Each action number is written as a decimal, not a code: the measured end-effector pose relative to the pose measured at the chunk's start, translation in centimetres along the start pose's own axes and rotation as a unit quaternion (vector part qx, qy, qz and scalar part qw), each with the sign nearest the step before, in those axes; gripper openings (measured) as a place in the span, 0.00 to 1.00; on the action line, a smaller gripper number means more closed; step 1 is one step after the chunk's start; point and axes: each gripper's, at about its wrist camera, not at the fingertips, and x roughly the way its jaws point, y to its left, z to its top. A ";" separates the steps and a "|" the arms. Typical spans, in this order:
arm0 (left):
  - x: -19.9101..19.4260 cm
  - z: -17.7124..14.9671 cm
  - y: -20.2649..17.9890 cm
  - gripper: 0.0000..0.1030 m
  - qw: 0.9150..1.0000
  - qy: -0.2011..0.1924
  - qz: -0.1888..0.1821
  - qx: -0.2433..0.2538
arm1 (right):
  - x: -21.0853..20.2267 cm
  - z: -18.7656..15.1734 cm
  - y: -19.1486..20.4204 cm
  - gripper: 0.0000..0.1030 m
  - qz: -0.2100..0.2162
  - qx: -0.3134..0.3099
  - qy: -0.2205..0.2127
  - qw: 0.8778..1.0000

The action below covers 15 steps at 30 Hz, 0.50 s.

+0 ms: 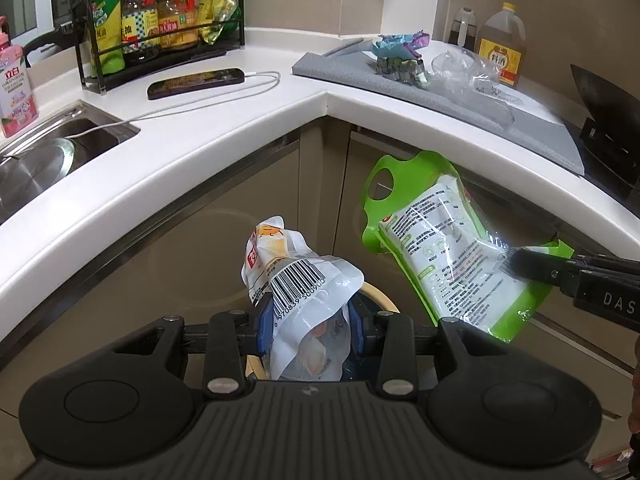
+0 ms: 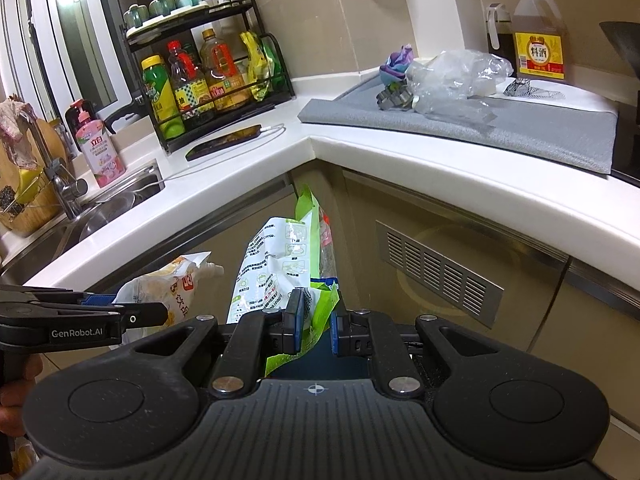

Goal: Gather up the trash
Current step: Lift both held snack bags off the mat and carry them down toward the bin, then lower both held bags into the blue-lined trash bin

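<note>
Left gripper (image 1: 312,320): closed on a crumpled white wrapper (image 1: 304,280), blue pads pressing its sides; the barcode faces up and the yellow-and-red printed end sticks out ahead of the fingers.

Right gripper (image 2: 316,320): jaws narrow, pinching the lower edge of a green and white pouch (image 2: 280,272) (the pouch stands up between the pads, its green handle end highest).

Where the two pieces are: both held out in the air in front of the beige cabinet doors (image 1: 224,248), below the edge of the white countertop (image 1: 200,136), side by side, wrapper to the left of the pouch, not touching.

Below the left gripper: a cream-coloured curved rim (image 1: 382,294) shows behind the wrapper, with something dark inside it (I cannot tell what it belongs to).

Trash on the counter: on the grey mat (image 2: 520,132) lie a crinkled clear plastic bag (image 2: 456,76), a purple and teal crumpled wrapper (image 2: 396,66) and a small silvery foil piece (image 2: 394,98), close together near the back of the mat.

Corner of the counter: a black phone (image 1: 196,83) lies flat with a white cable (image 1: 256,84) plugged in, running off toward the steel sink (image 1: 44,156).

Back of the counter: a black rack (image 2: 208,80) with sauce and oil bottles; a pink soap bottle (image 2: 98,144) stands beside the sink; a large yellow-capped bottle (image 2: 538,36) stands by the wall behind the mat.

Person: only fingers show, wrapped on the left gripper's handle, at the left edge of the right wrist view.
</note>
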 end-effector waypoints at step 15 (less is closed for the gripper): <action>4.8 1.0 -0.5 0.40 0.999 0.048 0.014 0.017 | 4.0 -0.6 -0.6 0.14 -0.006 -0.002 0.031 0.999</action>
